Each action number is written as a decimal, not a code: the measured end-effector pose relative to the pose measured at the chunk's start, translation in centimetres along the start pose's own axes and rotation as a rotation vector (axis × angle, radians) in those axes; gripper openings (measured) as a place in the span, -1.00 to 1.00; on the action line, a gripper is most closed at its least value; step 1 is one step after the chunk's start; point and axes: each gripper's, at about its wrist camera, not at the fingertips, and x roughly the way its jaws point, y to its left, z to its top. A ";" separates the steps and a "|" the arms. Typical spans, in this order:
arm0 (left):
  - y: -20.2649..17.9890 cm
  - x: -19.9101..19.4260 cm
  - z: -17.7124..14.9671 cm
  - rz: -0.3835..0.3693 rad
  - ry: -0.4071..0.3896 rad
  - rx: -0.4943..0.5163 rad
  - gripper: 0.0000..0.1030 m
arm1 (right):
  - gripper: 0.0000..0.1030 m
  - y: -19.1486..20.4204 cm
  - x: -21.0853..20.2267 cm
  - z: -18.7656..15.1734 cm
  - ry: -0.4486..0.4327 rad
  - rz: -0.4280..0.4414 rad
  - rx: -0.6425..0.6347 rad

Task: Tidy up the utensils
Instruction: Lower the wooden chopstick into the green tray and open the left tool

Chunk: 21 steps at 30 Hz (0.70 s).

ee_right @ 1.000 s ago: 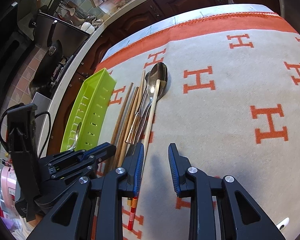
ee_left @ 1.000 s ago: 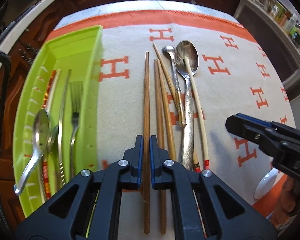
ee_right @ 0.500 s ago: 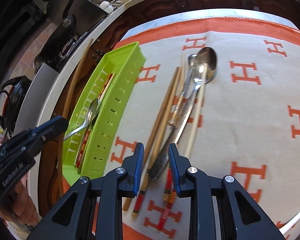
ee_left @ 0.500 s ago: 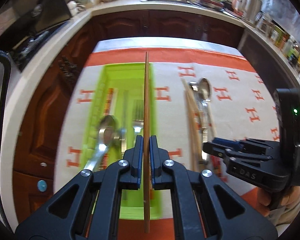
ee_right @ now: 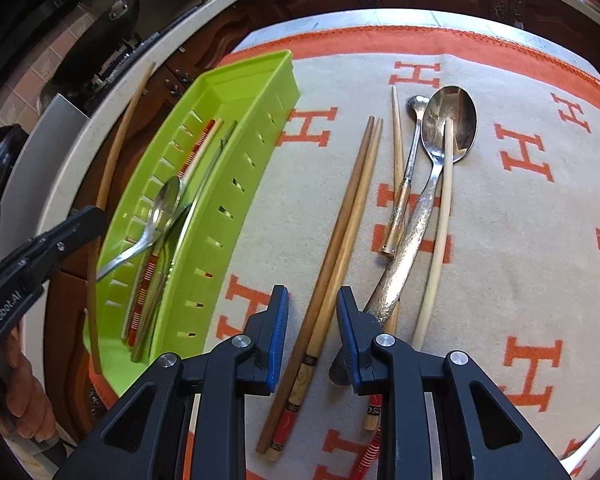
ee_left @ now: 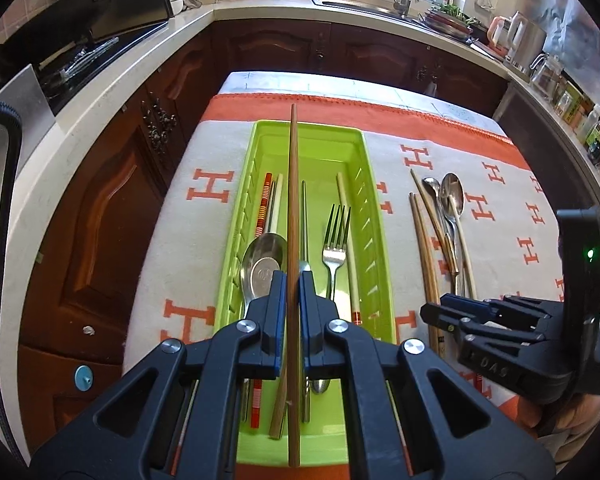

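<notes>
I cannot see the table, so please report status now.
Left gripper shut on brown chopstick, above green tray. Right gripper open over chopstick pair. Nothing in the way.

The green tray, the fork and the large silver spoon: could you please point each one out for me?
green tray (ee_left: 374, 216), left wrist view, on its right slotted wall.
fork (ee_left: 334, 250), left wrist view, at the base of its tines.
large silver spoon (ee_right: 454, 118), right wrist view, on its bowl.

Bare cloth (ee_right: 512, 240) beyond the spoon (ee_right: 448, 128)
</notes>
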 end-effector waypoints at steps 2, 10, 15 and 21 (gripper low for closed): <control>0.4 0.3 0.1 -0.012 0.003 -0.005 -0.92 | -0.51 0.4 0.1 0.1 -0.008 -0.026 -0.014; 1.4 1.1 0.3 -0.028 0.008 -0.021 -0.92 | -0.51 1.5 0.3 0.3 -0.005 -0.068 -0.025; 1.9 1.4 0.1 -0.039 0.019 -0.038 -0.92 | -0.51 2.4 0.6 0.3 0.000 -0.098 -0.049; 1.9 1.2 -0.5 -0.037 0.019 -0.040 -0.92 | -0.51 3.0 0.6 -0.2 -0.009 -0.119 -0.065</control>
